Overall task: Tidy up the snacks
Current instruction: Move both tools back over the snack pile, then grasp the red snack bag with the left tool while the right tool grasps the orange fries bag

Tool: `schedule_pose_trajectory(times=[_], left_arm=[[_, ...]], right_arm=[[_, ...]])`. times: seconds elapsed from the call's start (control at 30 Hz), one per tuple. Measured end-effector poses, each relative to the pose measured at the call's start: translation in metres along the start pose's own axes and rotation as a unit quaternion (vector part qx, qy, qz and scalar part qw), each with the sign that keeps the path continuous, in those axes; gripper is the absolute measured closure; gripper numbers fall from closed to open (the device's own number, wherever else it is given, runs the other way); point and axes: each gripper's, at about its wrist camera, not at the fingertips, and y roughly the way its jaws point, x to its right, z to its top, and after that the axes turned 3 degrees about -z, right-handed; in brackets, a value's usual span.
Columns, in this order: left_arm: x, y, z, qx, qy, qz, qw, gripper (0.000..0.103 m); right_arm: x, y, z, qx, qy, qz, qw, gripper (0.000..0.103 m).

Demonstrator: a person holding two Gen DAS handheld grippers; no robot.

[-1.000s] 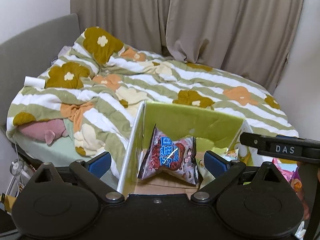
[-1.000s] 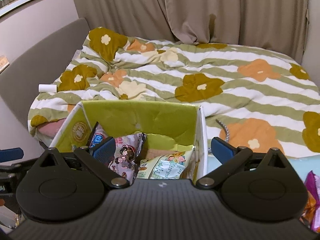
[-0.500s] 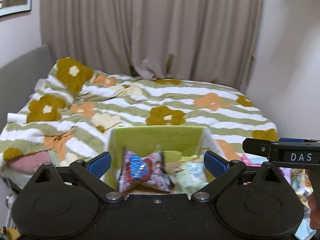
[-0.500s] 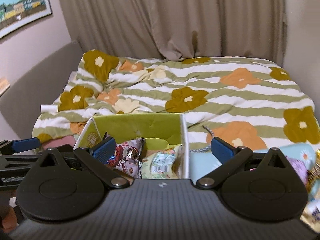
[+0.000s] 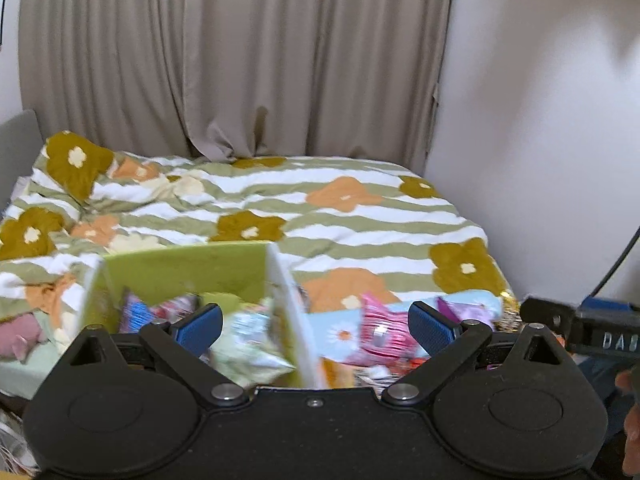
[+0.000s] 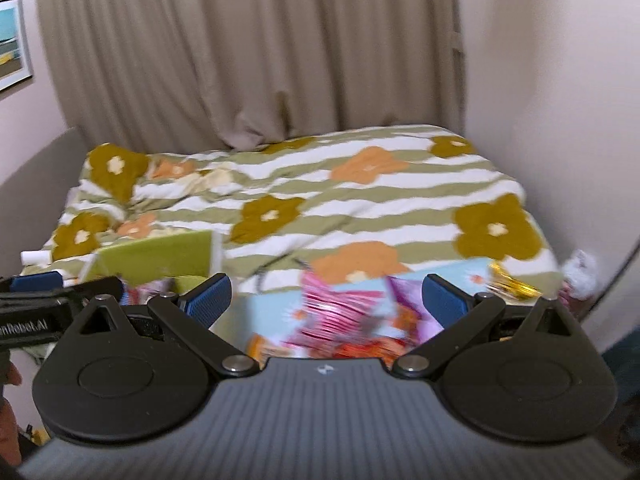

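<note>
Floral duvet [image 5: 360,216] behind green box [image 5: 180,272], snack packets [image 6: 340,312].

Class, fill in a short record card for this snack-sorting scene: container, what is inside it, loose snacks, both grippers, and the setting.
Container: green box, open at the top, at the bed's near edge
Inside it: several snack packets, blurred
Loose snacks: pink striped packet and others, right of the box
Left gripper: open, empty
Right gripper: open, empty, over the loose snacks
Setting: bed with flowered striped duvet, beige curtain behind
</note>
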Motion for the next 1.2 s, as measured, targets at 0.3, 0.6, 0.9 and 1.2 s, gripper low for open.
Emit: schedule_pose_trajectory(times=[0.3,0.6,0.9,1.2], left_arm=[[0.077,0.054,-0.013,-0.062,-0.004,-0.027,0.9977,0.002],[0.122,0.124,-0.033,-0.132,-0.008,-0.031,0.9907,0.003],[0.140,0.185,-0.050,-0.183,-0.002,-0.013,0.9829,0.005],[0.149,0.218,-0.070,-0.217,0.014,0.021,0.9759,0.015]], right_arm=[[0.108,0.003,-0.031,-0.048,0.061,-0.030,0.997,0.000],[0.162,0.029,-0.049,-0.075,0.091,-0.045,0.992,0.000],[0.182,0.062,-0.061,-0.097,0.106,-0.038,0.989,0.000],[0.182,0.089,-0.068,-0.106,0.096,-0.021,0.989,0.000]])
